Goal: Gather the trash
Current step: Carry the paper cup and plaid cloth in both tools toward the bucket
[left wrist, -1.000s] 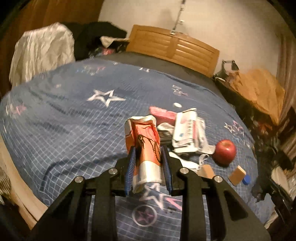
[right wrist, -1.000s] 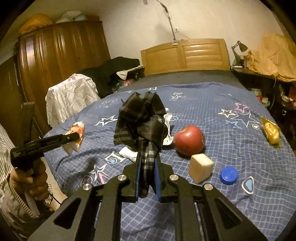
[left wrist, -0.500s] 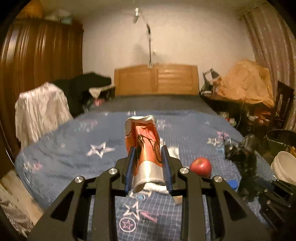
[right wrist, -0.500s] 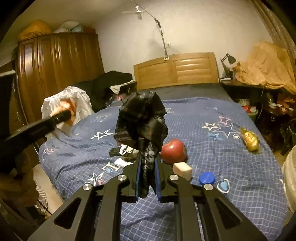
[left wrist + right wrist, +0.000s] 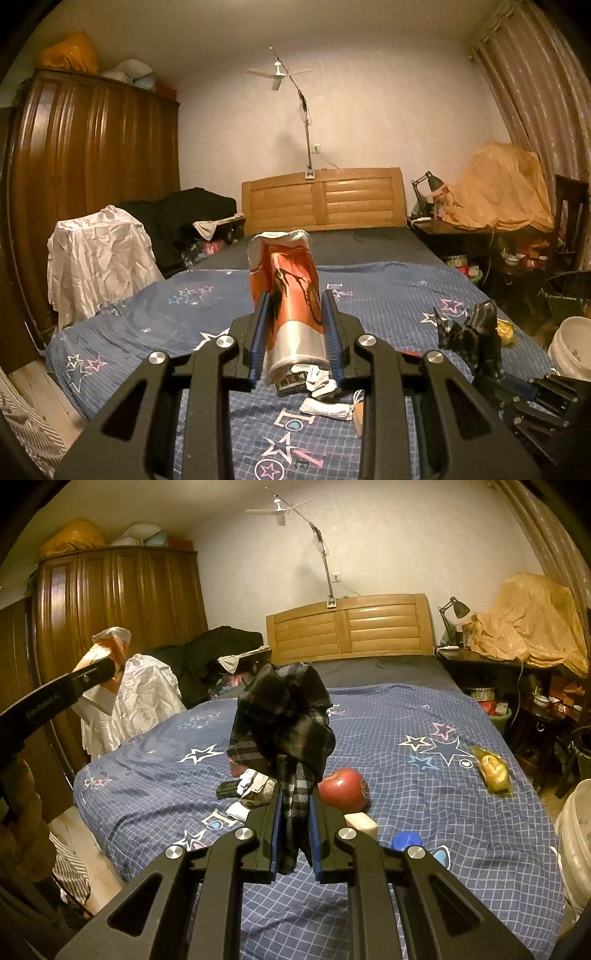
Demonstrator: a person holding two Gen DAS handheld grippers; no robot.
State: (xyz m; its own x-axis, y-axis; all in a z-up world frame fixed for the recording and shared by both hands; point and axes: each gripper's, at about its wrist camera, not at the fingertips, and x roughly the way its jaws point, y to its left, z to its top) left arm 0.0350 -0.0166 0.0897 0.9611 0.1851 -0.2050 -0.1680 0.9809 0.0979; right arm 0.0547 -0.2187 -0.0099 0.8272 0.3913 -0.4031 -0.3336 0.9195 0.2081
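Now both wrist views sit higher and more level than a second ago: the bed (image 5: 177, 317) lies lower in each view, and the ceiling fan (image 5: 279, 72) and wardrobe (image 5: 92, 177) show where only bedspread filled the left view before.

Going left to right, the left gripper (image 5: 294, 325) stays clamped on the orange-and-silver wrapper (image 5: 286, 291), which stands upright between the blue pads, its crumpled open top well above the fingertips and its silver end hanging below them. The grip on it looks the same as in the earlier pictures. In the right wrist view this wrapper sits high at the far left, lifted well clear of the bed.

Beneath it on the bedspread lie a dark packet and white paper scraps (image 5: 325, 406).

The right gripper (image 5: 295, 812) is likewise closed narrow on the black plaid bag (image 5: 284, 720), pinched at its lower neck with the bulk bunched above the pads; it too is held as before.

Just right of that, on the bed, rest the red apple (image 5: 343, 790), a cream block (image 5: 364, 823) touching the gripper's outline, a blue cap (image 5: 406, 840), and farther right a yellow packet (image 5: 493, 770). A white bucket (image 5: 576, 845) stands at the far right edge.
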